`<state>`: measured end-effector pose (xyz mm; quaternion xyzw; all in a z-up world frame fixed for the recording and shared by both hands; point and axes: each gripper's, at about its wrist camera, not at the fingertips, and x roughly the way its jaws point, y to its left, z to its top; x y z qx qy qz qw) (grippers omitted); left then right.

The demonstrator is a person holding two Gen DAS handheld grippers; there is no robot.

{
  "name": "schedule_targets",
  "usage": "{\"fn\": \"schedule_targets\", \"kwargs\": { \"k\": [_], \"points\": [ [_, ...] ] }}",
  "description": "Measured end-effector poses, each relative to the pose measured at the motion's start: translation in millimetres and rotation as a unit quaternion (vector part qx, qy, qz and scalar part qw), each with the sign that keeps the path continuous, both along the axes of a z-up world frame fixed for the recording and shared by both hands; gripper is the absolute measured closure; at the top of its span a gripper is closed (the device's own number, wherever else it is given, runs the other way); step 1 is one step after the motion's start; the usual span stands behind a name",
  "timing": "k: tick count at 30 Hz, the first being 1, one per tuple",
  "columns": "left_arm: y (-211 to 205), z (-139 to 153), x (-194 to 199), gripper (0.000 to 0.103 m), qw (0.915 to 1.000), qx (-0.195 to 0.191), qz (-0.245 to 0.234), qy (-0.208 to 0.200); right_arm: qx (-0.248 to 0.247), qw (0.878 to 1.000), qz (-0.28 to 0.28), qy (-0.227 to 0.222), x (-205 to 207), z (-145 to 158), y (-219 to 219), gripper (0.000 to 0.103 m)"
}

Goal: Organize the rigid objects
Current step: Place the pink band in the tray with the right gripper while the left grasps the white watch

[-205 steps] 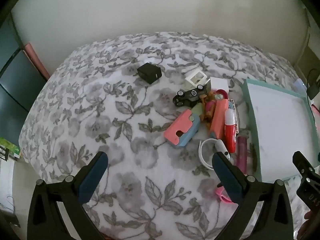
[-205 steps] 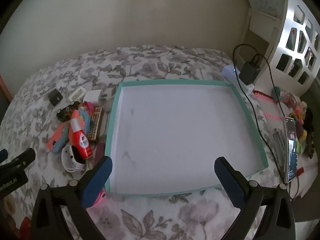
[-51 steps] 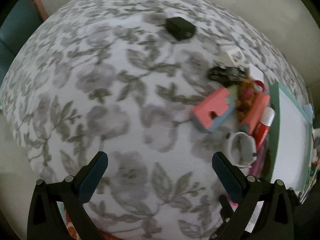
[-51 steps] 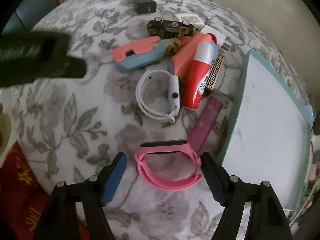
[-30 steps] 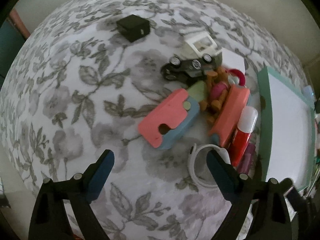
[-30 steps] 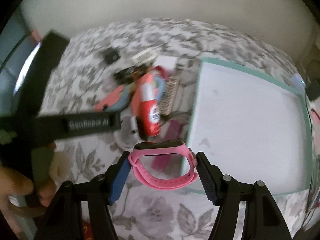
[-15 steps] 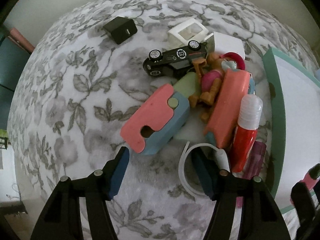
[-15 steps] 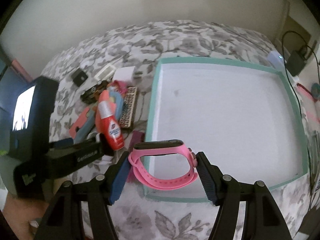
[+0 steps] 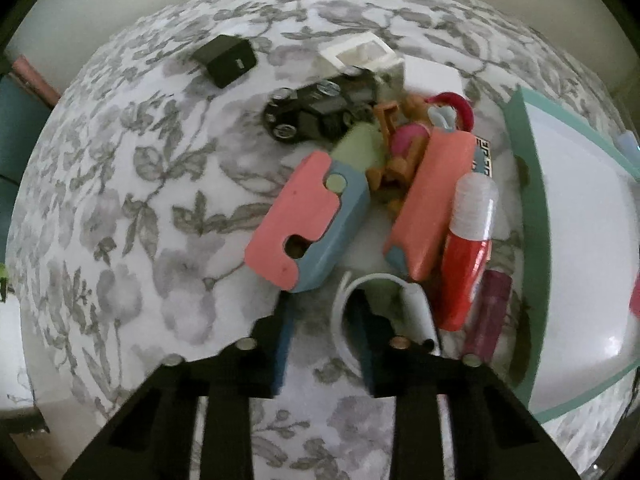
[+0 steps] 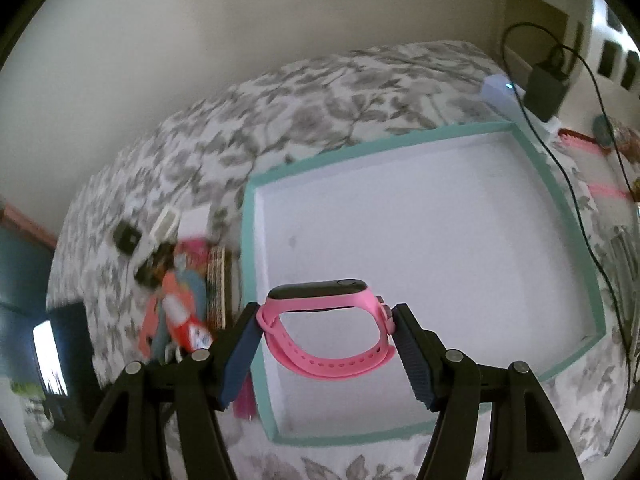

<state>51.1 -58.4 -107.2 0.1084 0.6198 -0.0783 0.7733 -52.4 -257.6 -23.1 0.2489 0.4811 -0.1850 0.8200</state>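
Observation:
On the flowered bedspread a white wristband (image 9: pixel 340 312) lies at the near edge of a toy pile. My left gripper (image 9: pixel 323 304) points down at it with its jaws closing. The band's left strap runs between the fingers, against the right one and apart from the left. Just beyond lie a pink-and-blue case (image 9: pixel 308 220), a coral case (image 9: pixel 432 192) and a red bottle (image 9: pixel 466 248). My right gripper (image 10: pixel 326 312) is shut on a pink wristband (image 10: pixel 328 364). It holds the band above the near left corner of the teal-rimmed tray (image 10: pixel 248 260).
A black toy car (image 9: pixel 316 112), a white block (image 9: pixel 360 52), a black charger (image 9: pixel 224 60) and a purple stick (image 9: pixel 488 312) belong to the pile. The tray's rim (image 9: pixel 524 200) borders it on the right. A cable and plug (image 10: pixel 544 84) lie past the tray.
The left jaws have narrowed from wide to a small gap and come down around the white band's strap. The right gripper has carried the pink band sideways from beside the pile to over the tray.

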Motion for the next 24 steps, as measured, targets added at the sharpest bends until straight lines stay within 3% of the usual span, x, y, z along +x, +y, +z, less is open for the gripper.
{"fn": "schedule_targets", "kwargs": {
  "k": [1, 2, 9, 16, 20, 24],
  "points": [
    [0, 1, -1, 0.092, 1.0, -0.008, -0.004, 0.004, 0.005, 1.0, -0.01, -0.001, 2, 0, -6, 0.035],
    [-2, 0, 2, 0.094, 0.9999, -0.013, -0.006, 0.008, 0.007, 1.0, -0.014, -0.002, 2, -1, -10, 0.035],
    [-5, 0, -2, 0.097, 0.9998, -0.012, -0.009, 0.011, -0.008, 0.999, -0.029, 0.017, -4, -5, -26, 0.035],
    [7, 35, -11, 0.097, 0.9982, -0.059, 0.011, -0.005, -0.01, 0.999, -0.035, 0.011, -15, -4, -36, 0.034],
    [3, 59, -14, 0.097, 0.9966, -0.076, 0.003, -0.032, -0.014, 0.999, -0.039, 0.02, -17, -9, -41, 0.034],
    [-21, 74, -17, 0.097, 0.9951, -0.091, -0.024, -0.032, -0.019, 0.998, -0.044, 0.035, -17, -15, -48, 0.034]
  ]
}}
